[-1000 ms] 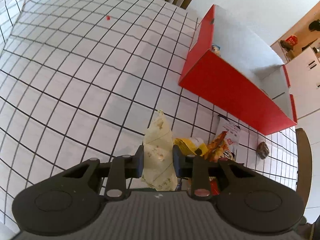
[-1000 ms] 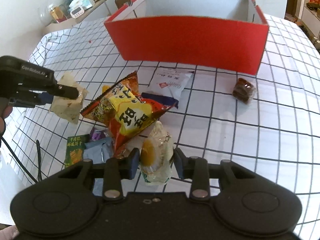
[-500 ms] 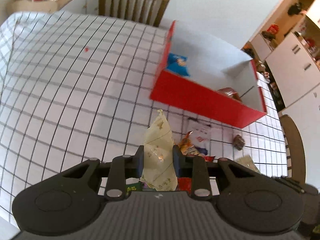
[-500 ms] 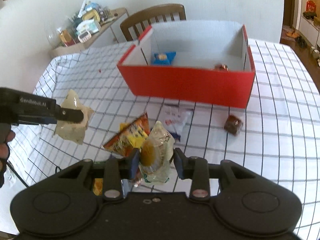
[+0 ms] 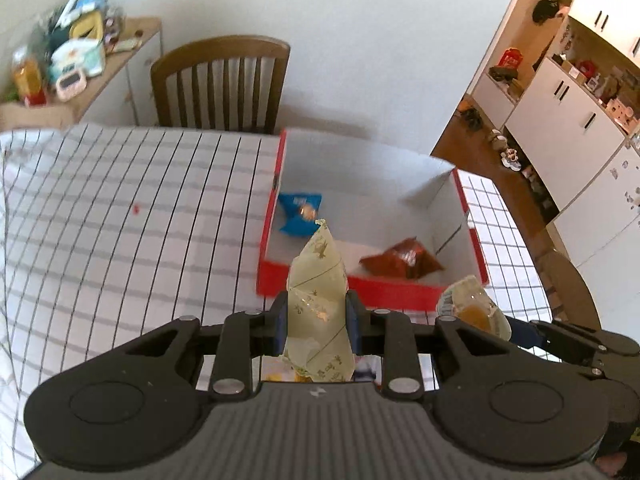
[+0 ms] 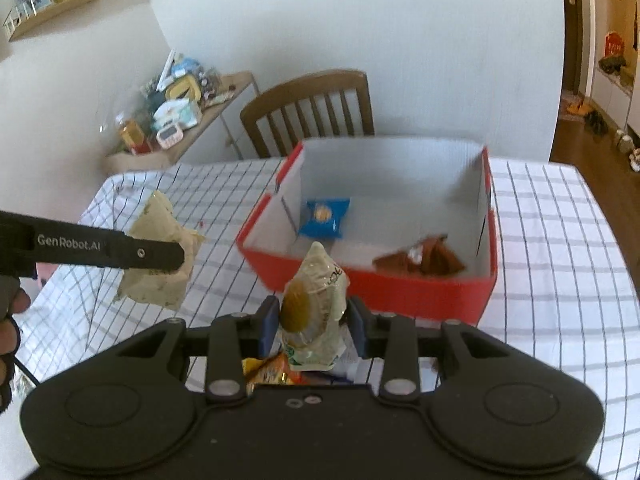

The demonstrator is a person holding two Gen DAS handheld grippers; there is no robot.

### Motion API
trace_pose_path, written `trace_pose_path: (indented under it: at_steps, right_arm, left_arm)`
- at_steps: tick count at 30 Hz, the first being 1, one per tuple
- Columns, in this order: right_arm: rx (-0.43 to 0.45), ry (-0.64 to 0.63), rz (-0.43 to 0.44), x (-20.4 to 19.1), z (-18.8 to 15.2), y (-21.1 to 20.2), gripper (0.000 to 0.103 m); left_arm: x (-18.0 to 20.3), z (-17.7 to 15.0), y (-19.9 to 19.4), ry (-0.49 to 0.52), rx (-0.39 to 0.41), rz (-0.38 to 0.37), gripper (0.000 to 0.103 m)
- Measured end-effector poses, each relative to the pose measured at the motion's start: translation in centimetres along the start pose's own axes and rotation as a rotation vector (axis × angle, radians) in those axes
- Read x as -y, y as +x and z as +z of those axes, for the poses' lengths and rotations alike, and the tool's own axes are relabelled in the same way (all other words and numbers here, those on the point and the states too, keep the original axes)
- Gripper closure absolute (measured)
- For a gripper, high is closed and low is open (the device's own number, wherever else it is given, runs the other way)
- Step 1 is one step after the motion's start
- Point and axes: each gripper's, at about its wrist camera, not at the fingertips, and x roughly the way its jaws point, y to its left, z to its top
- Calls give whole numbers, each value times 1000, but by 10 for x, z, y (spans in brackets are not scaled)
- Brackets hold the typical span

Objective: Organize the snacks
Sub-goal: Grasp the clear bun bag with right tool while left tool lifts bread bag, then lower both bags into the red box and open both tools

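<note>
My left gripper is shut on a pale yellow-green snack packet, held in the air in front of the red box. In the right wrist view the same packet hangs from the left gripper's fingers at the left, above the checked cloth. My right gripper is shut on a clear bag with a brown pastry inside, also seen at the right in the left wrist view. Inside the red box lie a blue packet and a brown packet.
A white checked tablecloth covers the table. A wooden chair stands behind the box, beside a cluttered side shelf. Loose orange and yellow snack bags lie under my right gripper. White cabinets stand at the far right.
Both grippers rose from the snack pile with their packets held. The box has come under them, so its inside with the blue and brown packets now shows.
</note>
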Motion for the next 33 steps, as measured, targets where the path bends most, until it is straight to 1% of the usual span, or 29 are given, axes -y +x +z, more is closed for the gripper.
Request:
trace_pose_path:
  at_steps: [6, 10, 15, 19, 29, 33]
  right_arm:
    - [32, 17, -19, 7, 33, 11, 67]
    - [36, 28, -35, 14, 48, 22, 67]
    - [21, 45, -64, 26, 61, 44, 67]
    - [-4, 67, -79, 38, 65, 66, 67]
    - [-90, 119, -110, 69, 65, 120, 67]
    - [-123, 141, -118, 77, 63, 137, 67]
  left_arm:
    - [21, 31, 12, 55, 18, 21, 75]
    - [30, 46, 29, 82, 5, 34, 75]
    - [35, 58, 56, 98, -26, 46, 75]
    - [38, 60, 80, 122, -51, 68, 75]
    - [33, 63, 144, 118, -145, 102, 75]
    - [37, 63, 162, 135, -167, 115, 75]
